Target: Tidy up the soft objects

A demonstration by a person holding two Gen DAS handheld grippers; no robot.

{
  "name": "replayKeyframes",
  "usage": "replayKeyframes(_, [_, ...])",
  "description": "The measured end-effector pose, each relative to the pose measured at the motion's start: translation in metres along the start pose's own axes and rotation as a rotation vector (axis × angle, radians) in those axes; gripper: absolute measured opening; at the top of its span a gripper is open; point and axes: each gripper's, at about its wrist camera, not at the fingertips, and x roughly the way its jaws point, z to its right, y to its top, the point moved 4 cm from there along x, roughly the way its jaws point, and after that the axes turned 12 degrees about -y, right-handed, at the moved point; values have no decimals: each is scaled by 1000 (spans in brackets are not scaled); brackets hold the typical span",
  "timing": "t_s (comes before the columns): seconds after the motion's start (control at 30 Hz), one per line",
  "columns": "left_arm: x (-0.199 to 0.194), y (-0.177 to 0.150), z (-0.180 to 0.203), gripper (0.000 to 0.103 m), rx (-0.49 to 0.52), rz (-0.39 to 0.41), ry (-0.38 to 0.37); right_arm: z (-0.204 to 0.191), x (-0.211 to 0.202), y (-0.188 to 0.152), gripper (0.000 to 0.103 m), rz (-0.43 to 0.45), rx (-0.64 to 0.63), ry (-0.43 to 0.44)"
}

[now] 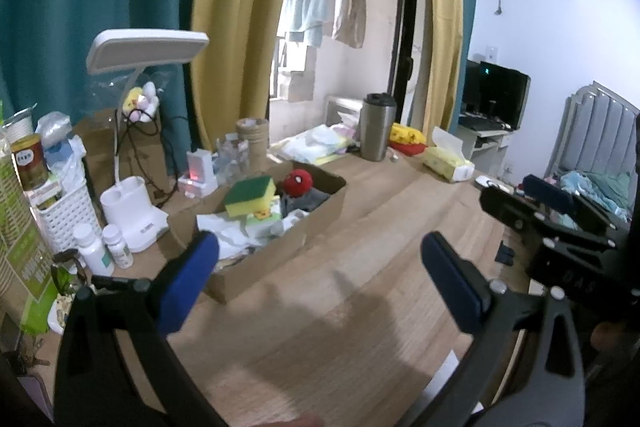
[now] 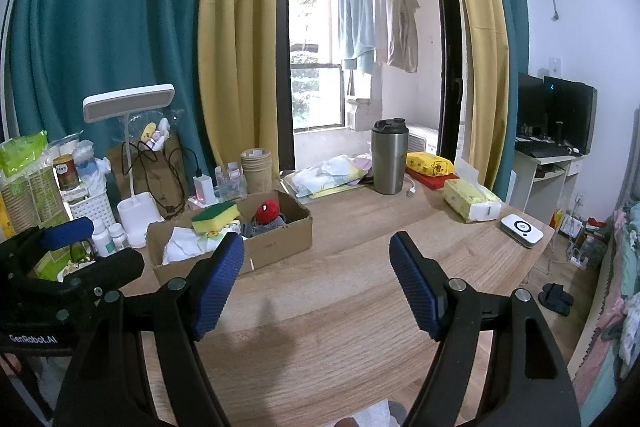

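Left wrist: left gripper [image 1: 320, 259] spread, empty; brown cardboard box [image 1: 280, 247] ahead holds green-yellow sponge [image 1: 250, 195], red plush ball [image 1: 298, 182]; frame blurred.
Right wrist: right gripper [image 2: 316, 263] spread, empty; adds white puck device [image 2: 521, 230] right of box [image 2: 276, 241].

In the open brown cardboard box [image 2: 276, 239] I see a yellow-green sponge [image 2: 214, 215] atop white cloths [image 2: 182, 247], beside a red plush ball [image 2: 267, 211].
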Motion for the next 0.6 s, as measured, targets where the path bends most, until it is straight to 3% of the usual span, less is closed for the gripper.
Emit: replayKeyframes(0.6, [-2,3,-9,102,-20,26,42,1,0,0,78,-1,-1,2])
